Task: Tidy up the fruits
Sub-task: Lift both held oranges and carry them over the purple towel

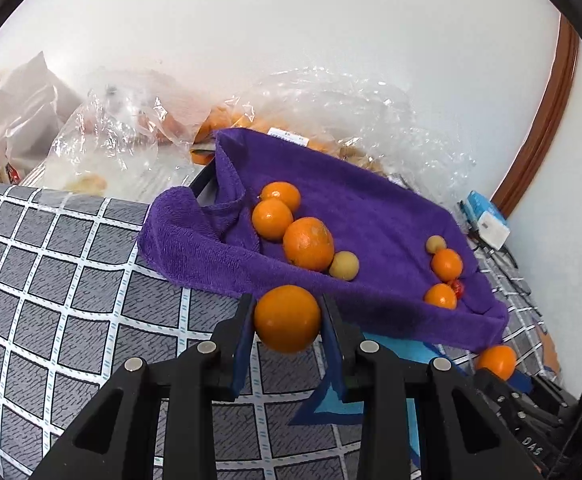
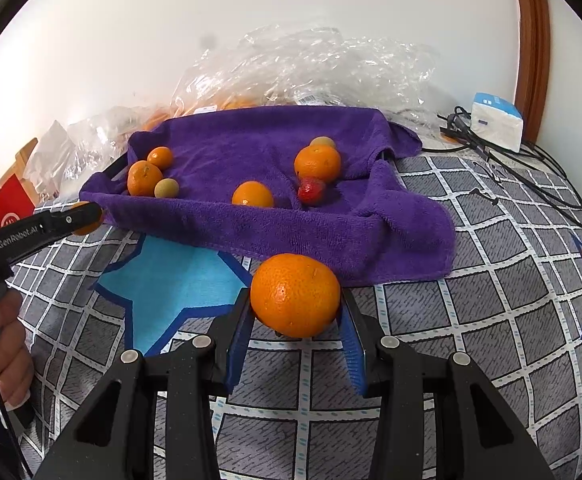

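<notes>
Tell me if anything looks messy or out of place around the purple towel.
The purple towel is rumpled, its right corner spilling onto the tablecloth. One red strawberry sits among the oranges. Crumpled clear plastic bags are heaped behind, and black cables lie tangled at the right.

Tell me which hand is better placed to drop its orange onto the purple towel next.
Probably left. The left tool grips its orange right at the purple towel edge; the right tool, gripping its orange, sits farther back over the checked cloth.
</notes>
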Motion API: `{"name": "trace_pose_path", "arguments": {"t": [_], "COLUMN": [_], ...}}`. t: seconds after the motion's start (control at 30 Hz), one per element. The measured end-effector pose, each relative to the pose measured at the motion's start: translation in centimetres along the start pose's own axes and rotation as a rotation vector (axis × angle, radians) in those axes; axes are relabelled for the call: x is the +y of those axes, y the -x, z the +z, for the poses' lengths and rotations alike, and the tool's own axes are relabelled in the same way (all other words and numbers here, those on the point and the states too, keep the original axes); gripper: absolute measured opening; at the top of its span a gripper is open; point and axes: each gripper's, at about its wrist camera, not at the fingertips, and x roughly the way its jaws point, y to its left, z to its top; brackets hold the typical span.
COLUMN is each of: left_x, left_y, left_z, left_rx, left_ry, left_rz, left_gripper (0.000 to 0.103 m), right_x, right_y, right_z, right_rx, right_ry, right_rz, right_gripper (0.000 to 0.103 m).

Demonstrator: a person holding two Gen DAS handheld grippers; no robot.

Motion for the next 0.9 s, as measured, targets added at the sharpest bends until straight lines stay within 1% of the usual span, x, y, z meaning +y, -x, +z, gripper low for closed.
{"name": "trace_pose_path", "arguments": {"t": [0.1,0.43,0.53,0.77,0.9], "left_x": [0.1,0.9,0.9,0.8,1.0], "left_y": [0.5,1.6,2.0,2.3,2.8], "left_z": [0.1,0.7,0.7,0.9,1.0], "left_rx": [-0.019,-0.046,-0.068,-0.089,-0.099], "left_ry": [0.009,0.070,0.065,0.057,0.065], "left_rz": [-0.012,-0.066,-0.058,-0.042,-0.058], "left_gripper": [0.030,0.030,0.030,0.030,0.030], "right_x": [0.0,0.1,0.1,-0.1,0.1], "right_y": [0.0,0.0,0.0,0.2,0.2], "right_z": [0.0,0.0,0.0,0.1,0.1], "right_rx": [0.000,0.001,-0.001,-0.009,-0.013], "right_ry": [0.001,0.005,0.002,-0.012,-0.010], "right_rz": [-0.001,0.003,0.007,0.013,0.014], "right_gripper": [0.041,0.041,0.041,0.041,0.041]}}
